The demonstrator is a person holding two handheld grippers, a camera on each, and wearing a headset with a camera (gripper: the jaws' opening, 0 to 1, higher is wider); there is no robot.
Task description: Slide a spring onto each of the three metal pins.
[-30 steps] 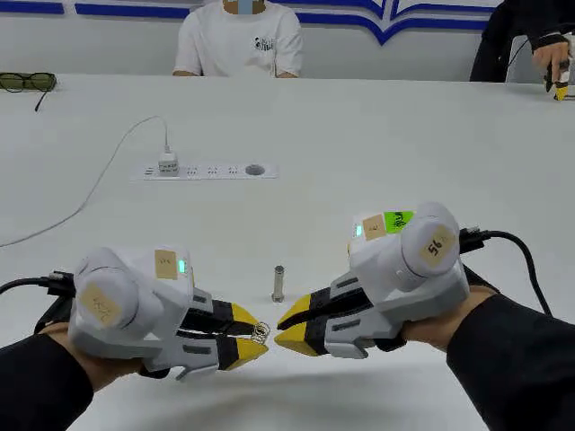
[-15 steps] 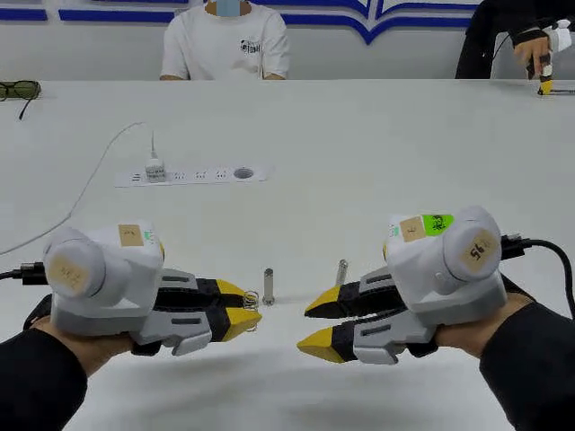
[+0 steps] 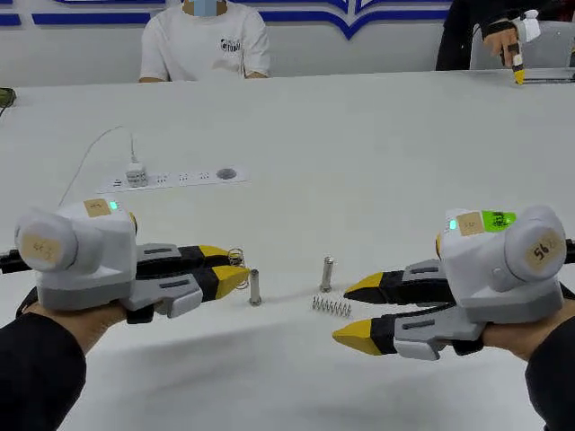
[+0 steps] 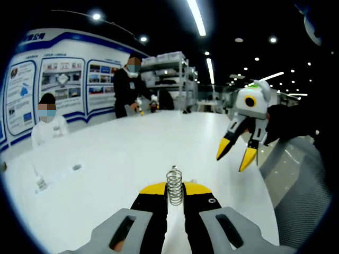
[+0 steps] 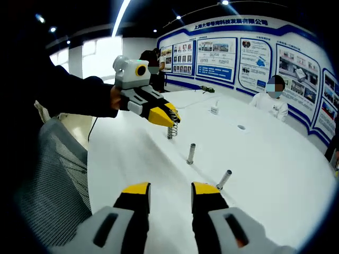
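Though now farther apart, left tongs (image 3: pixel 239 266) still on spring (image 4: pixel 174 183).

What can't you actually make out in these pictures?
The held spring: lower end hidden between fingers of the left claw, left gripper view.
Third pin: head view gives a left pin and a right pin; the left claw's body covers the table behind it.
The power strip: sockets too small, head view.
The wall posters: print too small, right gripper view.
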